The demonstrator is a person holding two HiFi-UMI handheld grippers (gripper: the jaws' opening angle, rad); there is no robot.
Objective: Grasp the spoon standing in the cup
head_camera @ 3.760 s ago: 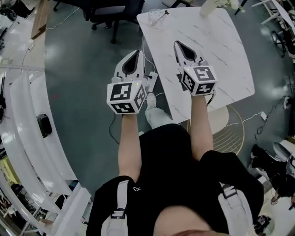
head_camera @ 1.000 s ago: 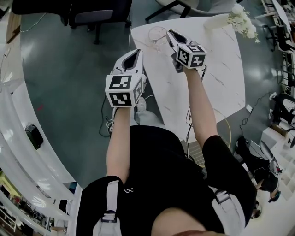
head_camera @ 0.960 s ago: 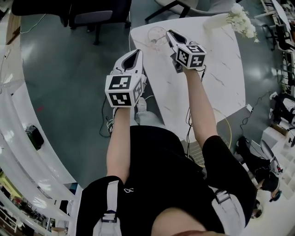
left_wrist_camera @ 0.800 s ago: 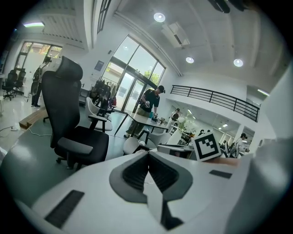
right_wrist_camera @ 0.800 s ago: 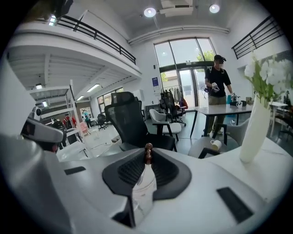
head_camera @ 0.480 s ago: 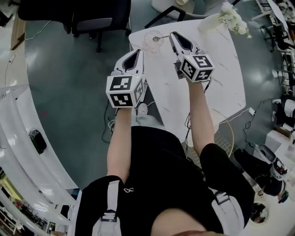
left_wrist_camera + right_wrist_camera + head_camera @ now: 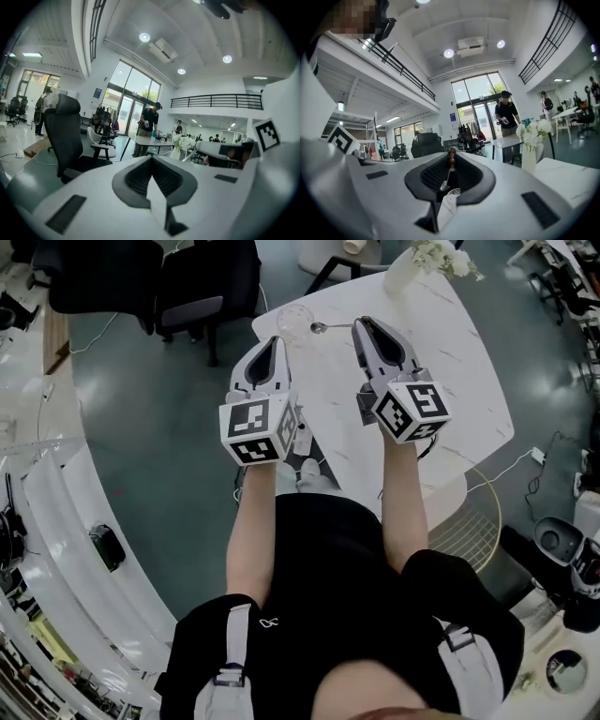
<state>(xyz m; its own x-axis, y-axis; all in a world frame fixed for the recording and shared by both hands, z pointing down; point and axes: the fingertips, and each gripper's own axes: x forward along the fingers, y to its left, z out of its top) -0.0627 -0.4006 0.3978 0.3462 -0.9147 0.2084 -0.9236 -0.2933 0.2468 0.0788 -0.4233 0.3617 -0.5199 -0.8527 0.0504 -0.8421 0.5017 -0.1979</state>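
The person holds both grippers out over the near edge of a white marbled counter (image 7: 450,362).

The right gripper (image 7: 364,324) reaches forward over the counter. Its jaws are closed at their tips on the top end of the spoon (image 7: 322,327). In the right gripper view, the spoon (image 7: 444,176) slants from the jaw tips (image 7: 451,154) back toward the camera, with its beaded handle end pinched between them. Its bowl hangs just above the curved clear rim of the cup (image 7: 453,191).

In the head view, the cup (image 7: 292,319) is a clear glass standing near the far left corner of the counter. The bowl of the spoon shows just to the right of the cup's rim. Whether the bowl is inside the cup cannot be told.

The left gripper (image 7: 269,339) hangs beside the counter's left edge, near the cup but not touching it. Its own view (image 7: 151,158) shows its jaws pressed together with nothing between them.

A white vase (image 7: 403,273) of pale flowers (image 7: 436,254) stands at the far edge of the counter, well apart from the cup. It also shows to the right in the right gripper view (image 7: 528,159). A dark office chair (image 7: 202,287) stands on the floor beyond the counter's left side. A standing person (image 7: 506,117) is in the background beside another table.
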